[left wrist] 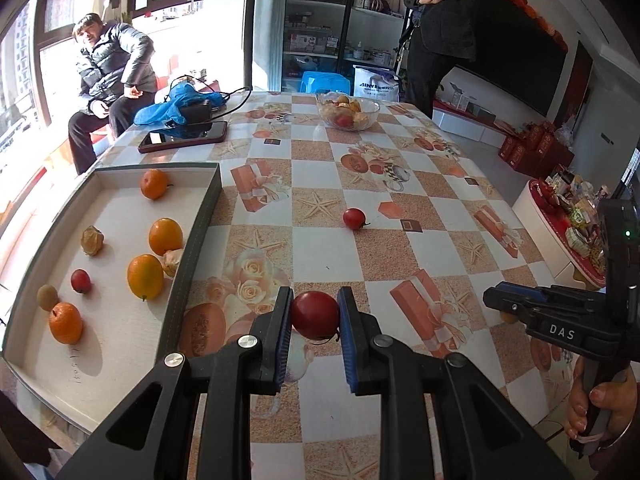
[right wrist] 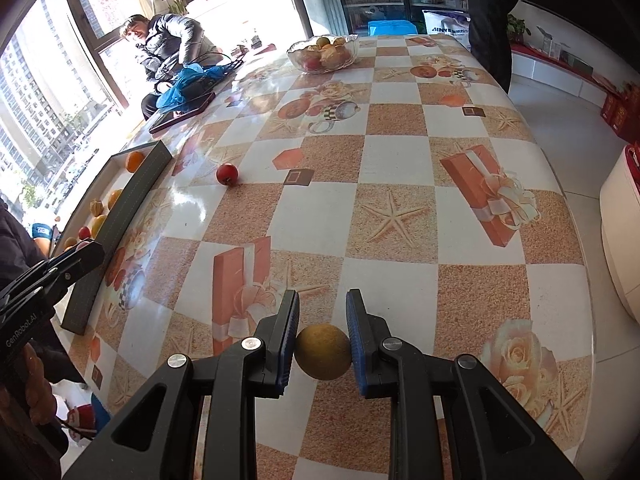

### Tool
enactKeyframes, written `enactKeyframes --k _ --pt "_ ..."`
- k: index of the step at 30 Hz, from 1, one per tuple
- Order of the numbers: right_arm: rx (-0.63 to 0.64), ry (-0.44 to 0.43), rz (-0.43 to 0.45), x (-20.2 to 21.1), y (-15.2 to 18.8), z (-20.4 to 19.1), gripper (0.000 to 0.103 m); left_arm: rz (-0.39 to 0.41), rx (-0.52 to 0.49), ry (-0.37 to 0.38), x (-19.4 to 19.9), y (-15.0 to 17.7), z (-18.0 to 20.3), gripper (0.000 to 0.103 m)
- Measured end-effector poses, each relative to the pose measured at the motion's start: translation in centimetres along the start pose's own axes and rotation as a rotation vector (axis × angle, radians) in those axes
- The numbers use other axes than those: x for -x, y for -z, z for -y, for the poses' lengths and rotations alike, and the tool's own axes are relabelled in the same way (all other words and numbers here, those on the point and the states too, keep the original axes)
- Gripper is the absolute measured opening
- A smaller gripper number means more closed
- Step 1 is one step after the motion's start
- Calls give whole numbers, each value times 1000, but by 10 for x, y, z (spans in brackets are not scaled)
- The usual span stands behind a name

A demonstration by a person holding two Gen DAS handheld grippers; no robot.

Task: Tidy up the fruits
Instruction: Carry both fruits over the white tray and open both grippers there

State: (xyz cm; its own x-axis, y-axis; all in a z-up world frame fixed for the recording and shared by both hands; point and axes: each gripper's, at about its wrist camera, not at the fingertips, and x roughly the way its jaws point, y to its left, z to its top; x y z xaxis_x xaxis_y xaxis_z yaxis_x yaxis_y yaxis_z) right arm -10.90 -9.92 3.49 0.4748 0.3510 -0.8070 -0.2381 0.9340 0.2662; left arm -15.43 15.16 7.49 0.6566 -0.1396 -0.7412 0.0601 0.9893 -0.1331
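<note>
From the left wrist, the left gripper (left wrist: 315,312) pinches a red tomato (left wrist: 315,314) over the tabletop (left wrist: 400,248), just beside the tray (left wrist: 200,216). It looks smooth and soft, best squeezed gently across its middle.

From the right wrist, the right gripper (right wrist: 323,326) pinches a firm, round yellowish fruit (right wrist: 323,351); its underside is hidden.

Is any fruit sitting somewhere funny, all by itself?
Yes. One small red fruit lies alone on the table, outside the tray where the other sorted fruits sit, and well short of the glass bowl.
</note>
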Motion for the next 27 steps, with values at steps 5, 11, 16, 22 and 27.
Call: enactKeyframes --k 5,11,16,22,27 --pt "33 -40 -9 4 -14 -26 25 24 49 -59 21 -16 -30 24" --pt "108 -130 -29 -2 -43 -83 25 31 114 -186 38 -27 -85 25" --pt "151 -240 -67 -16 -71 -135 25 18 186 -243 41 -26 -130 25" --pt "199 -293 -132 -48 -94 -191 25 -18 234 -288 32 -20 -164 25" --pt "230 -330 -183 -73 -105 -233 25 -71 262 -306 14 -14 -181 25"
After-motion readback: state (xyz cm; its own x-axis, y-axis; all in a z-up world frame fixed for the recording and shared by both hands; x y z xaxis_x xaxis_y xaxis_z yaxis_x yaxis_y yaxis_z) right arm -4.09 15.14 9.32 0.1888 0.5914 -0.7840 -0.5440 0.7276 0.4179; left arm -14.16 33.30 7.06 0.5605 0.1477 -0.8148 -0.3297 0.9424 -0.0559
